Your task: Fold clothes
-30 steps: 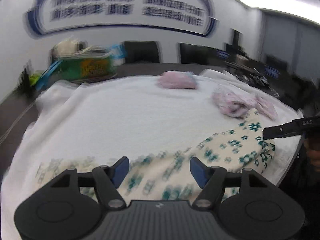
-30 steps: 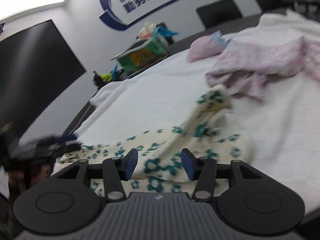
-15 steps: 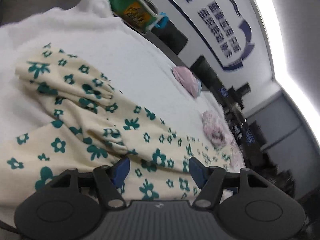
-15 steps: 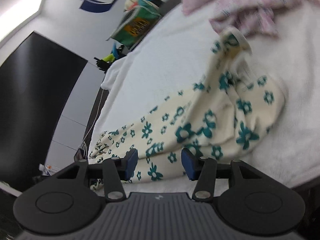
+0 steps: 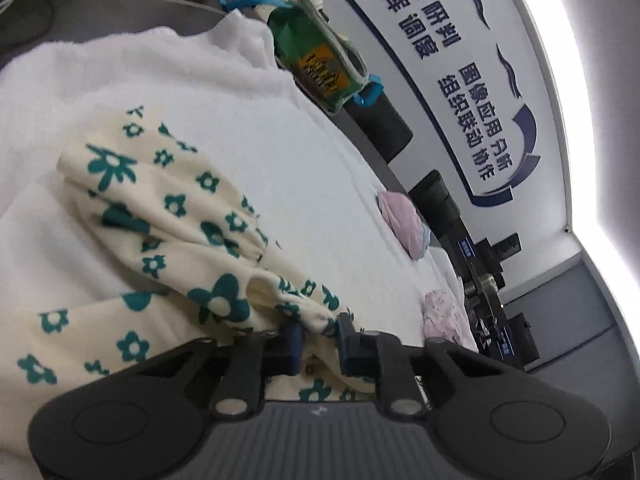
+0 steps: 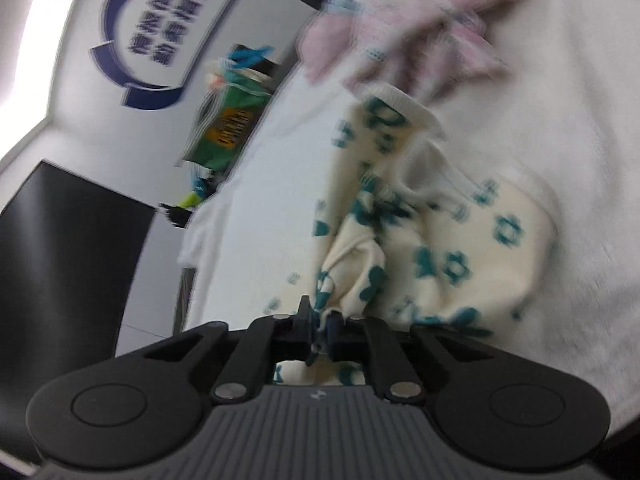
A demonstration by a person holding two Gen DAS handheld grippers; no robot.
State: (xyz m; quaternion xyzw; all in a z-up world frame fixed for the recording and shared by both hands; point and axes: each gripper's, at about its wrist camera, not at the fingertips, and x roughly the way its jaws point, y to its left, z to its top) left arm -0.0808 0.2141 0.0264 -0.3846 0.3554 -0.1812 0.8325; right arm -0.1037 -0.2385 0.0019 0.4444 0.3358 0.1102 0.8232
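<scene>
Nearest lens, left gripper (image 5: 318,340) clamped on bunched fold of floral garment (image 5: 168,220); right gripper (image 6: 320,332) pinched tight on its other end (image 6: 440,248). Garment lies crumpled on white towel (image 5: 280,152), near edge. Judgement: lift both ends evenly, pull taut, flatten before folding. Farther right: pink clothes (image 5: 402,224); far left: green bag (image 5: 316,64).

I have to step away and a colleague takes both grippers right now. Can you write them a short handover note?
Left gripper: shut on a bunched fold of the cream garment with teal flowers.
Right gripper: shut on another edge of the same garment.
The garment lies crumpled on the white towel-covered table; a pink garment lies just beyond it.
Done: both grips taken.
Left: spread it flat, fold it, probably then the pink clothes.
</scene>
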